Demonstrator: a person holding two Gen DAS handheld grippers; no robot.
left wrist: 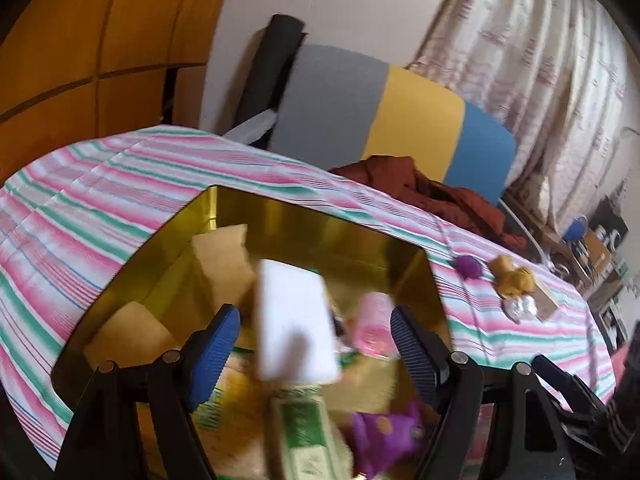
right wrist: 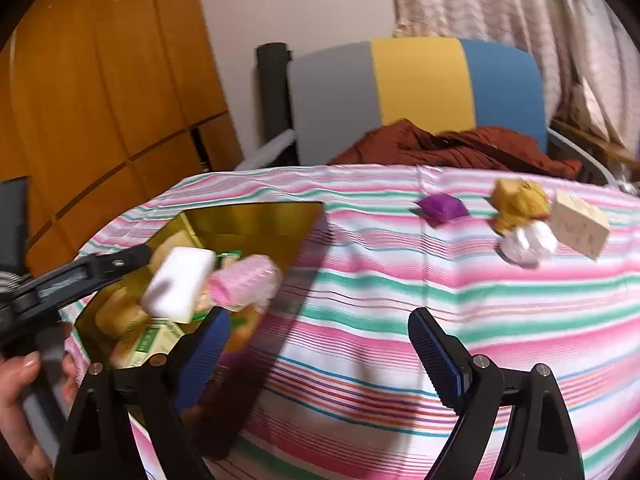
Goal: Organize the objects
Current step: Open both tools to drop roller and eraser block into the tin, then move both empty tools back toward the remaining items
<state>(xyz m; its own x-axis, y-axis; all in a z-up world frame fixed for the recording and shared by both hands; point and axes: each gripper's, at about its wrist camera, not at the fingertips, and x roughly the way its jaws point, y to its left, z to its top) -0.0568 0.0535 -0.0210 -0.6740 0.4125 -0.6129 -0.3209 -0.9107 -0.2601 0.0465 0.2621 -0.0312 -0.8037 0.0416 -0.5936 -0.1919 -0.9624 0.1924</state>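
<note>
We had left gripper (left wrist: pixel 314 344) over gold tin (left wrist: pixel 304 216), jaws wide apart, nothing pinched. White block (left wrist: pixel 294 328) sat blurred between fingers, touching neither as far as we could tell; contact uncertain. Pink roll (left wrist: pixel 374 326) beside it, green-printed box (left wrist: pixel 308 436) and purple wrapper (left wrist: pixel 384 436) nearer camera, all inside tin. Our right gripper (right wrist: pixel 320 344) hung spread wide over striped cloth (right wrist: pixel 400 292), empty. Farther right on cloth: purple packet (right wrist: pixel 442 208), yellow bundle (right wrist: pixel 518 200), beige box (right wrist: pixel 580 226).
</note>
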